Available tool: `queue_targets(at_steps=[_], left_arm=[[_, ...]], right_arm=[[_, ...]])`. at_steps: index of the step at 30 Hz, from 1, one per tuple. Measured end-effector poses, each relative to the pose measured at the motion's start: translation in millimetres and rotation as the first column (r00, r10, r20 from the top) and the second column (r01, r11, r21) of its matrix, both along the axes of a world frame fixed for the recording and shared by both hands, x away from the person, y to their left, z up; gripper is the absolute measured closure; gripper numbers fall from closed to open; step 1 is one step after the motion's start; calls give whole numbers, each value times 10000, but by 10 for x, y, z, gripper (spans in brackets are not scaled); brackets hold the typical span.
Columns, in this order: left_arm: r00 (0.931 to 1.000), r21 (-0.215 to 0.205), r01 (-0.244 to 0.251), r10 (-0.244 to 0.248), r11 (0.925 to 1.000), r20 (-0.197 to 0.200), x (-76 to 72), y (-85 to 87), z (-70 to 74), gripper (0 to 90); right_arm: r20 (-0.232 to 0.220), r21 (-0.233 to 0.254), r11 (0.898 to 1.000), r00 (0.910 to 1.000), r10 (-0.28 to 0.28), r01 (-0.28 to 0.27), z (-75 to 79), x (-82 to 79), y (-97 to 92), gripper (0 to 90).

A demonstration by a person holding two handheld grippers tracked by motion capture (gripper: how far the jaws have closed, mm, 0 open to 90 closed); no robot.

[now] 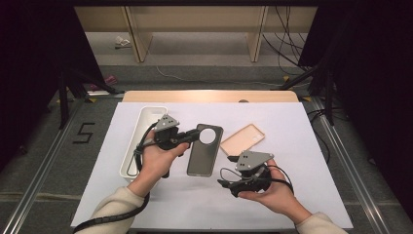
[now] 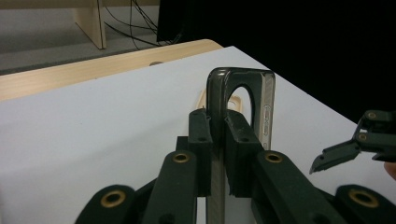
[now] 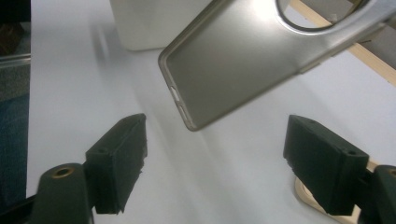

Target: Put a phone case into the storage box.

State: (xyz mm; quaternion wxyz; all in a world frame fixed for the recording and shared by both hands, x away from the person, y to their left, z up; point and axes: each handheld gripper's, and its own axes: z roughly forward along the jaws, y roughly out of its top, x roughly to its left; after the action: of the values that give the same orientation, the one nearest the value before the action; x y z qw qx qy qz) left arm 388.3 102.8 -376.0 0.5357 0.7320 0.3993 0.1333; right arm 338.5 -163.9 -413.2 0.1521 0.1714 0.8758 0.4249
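Observation:
A grey translucent phone case (image 1: 204, 151) with a round camera hole is clamped near its hole end by my left gripper (image 1: 194, 137), which is shut on it. In the left gripper view the case (image 2: 215, 88) stands edge-on between the pads (image 2: 201, 135). My right gripper (image 1: 225, 185) is open below the case's near end. In the right gripper view the case (image 3: 243, 60) hangs tilted above the white sheet, beyond the wide-apart jaws of that gripper (image 3: 215, 158), with nothing between them.
A tan phone case (image 1: 242, 139) lies flat to the right of the grey one, and its rim (image 3: 303, 189) shows under my right pad. A long white tray (image 1: 141, 122) stands at the left. The wooden table edge (image 1: 209, 96) runs along the back.

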Motion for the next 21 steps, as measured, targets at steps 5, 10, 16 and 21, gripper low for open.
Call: queue_targets(at_steps=[5,10,16,21], left_arm=[[9993,-113,-61,65,9999,367,-45,98,0,819],[9976,-175,-88,99,9998,682,-95,181,-12,819],[9942,-45,-57,61,10000,1074,-133,242,-36,819],[9924,0,-26,26,10000,1232,-128,266,-20,819]], right_arm=[[-90,232,9994,9997,-241,243,-6,19,-30,180],[-224,467,9981,9989,-401,411,-2,37,-60,177],[-473,637,9962,9972,-571,601,-20,36,-78,170],[-486,801,9943,9966,-662,700,-18,44,-108,168]])
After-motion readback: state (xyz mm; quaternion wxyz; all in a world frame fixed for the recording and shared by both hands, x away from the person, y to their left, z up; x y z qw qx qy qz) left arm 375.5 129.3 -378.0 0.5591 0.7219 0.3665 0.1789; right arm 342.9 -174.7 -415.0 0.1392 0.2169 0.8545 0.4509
